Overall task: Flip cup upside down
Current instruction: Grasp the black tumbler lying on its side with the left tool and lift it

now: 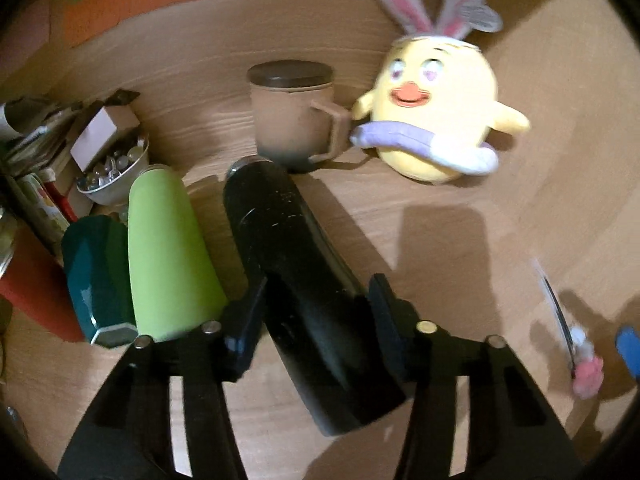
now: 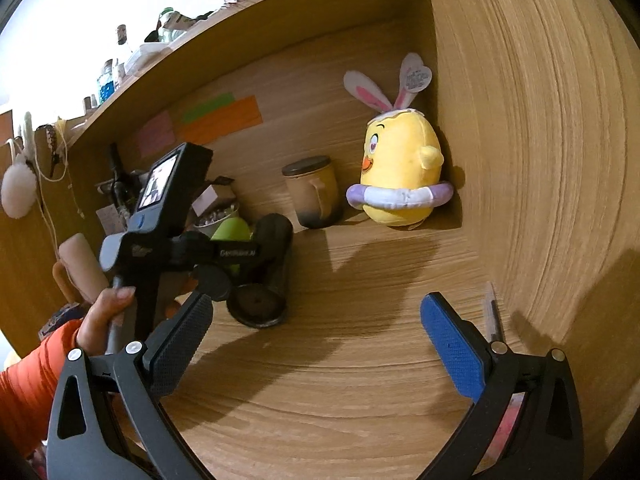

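Currently the left gripper (image 1: 316,312) is clamped on the tall black cylindrical cup (image 1: 296,272), tilted mid-frame in the left wrist view, base toward the camera. Risks: the smooth wall could slip between the pads, or its far end could knock the lime-green tumbler (image 1: 168,252) or the brown lidded mug (image 1: 292,116). The right gripper (image 2: 316,344) hangs wide apart, empty.

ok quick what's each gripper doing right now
Left gripper: closed on the black cup, which is tilted over.
Right gripper: open, holding nothing, above the wooden desk.
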Motion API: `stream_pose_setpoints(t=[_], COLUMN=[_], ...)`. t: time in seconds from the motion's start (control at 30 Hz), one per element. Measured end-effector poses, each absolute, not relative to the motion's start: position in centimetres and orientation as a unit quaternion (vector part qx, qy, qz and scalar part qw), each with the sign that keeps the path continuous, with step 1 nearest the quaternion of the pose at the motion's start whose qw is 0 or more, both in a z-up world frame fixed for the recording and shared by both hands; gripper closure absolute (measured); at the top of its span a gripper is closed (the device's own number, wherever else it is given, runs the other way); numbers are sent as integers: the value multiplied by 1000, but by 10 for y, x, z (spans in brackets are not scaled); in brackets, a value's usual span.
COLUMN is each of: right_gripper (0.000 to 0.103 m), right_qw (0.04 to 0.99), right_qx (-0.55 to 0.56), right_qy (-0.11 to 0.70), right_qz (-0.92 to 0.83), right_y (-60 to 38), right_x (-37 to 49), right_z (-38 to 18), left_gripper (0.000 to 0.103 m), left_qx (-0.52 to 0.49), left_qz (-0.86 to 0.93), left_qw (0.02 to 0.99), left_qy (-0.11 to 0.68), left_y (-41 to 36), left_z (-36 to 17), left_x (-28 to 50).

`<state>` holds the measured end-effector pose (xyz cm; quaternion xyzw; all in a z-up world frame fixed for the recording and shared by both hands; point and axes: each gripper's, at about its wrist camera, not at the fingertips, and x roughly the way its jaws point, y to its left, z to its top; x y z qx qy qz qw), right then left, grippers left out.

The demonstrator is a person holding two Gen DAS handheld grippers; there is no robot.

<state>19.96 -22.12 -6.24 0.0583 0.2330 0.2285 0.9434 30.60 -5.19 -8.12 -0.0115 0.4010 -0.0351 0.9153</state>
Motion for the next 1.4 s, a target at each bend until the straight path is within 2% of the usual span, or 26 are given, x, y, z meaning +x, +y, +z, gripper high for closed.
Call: stream_pose_setpoints(t=[0.1,0.33,0.4,0.53,0.57,0.63,0.7,0.73,0.77,0.87,1.13,1.23,1.4], right_gripper=[0,0,0,0,0,0,0,0,0,0,0,0,0], right_qw=[944,944,945,950,952,953,954,953,953,951,950,949,946], right_qx=[59,52,47,31,26,16,14,15,17,25,26,30,44], right_qy=[232,225,219,205,202,200,200,200,201,207,215,218,226], right_qz=[227,235,237,232,230,225,225,225,226,228,226,225,229], right_y=[-223,-217,-214,-212,-212,-212,-211,-211,-211,-210,-218,-221,-224], right_x=[195,174,166,145,142,139,140,141,143,149,156,160,165], right_z=[-60,-55,-53,-48,-47,-45,-45,-45,-46,-48,-52,-54,-57], left_gripper=[75,79,85,85,84,68,22,14,11,11,11,25,33], left_qx=[-2,20,-20,-95,-98,-104,-116,-121,-124,-111,-83,-77,-120], left_qz=[-64,-91,-108,-136,-139,-145,-139,-130,-123,-118,-67,-51,-61], left_qw=[916,905,881,868,875,886,898,903,907,899,868,857,847], left_qy=[395,414,461,469,454,429,400,390,383,406,485,507,514], left_y=[-59,-71,-63,-45,-43,-40,-37,-35,-36,-44,-54,-54,-38], left_z=[-74,-85,-101,-98,-89,-72,-54,-49,-44,-46,-94,-109,-112], left_x=[277,229,232,231,227,221,224,228,234,269,333,338,322])
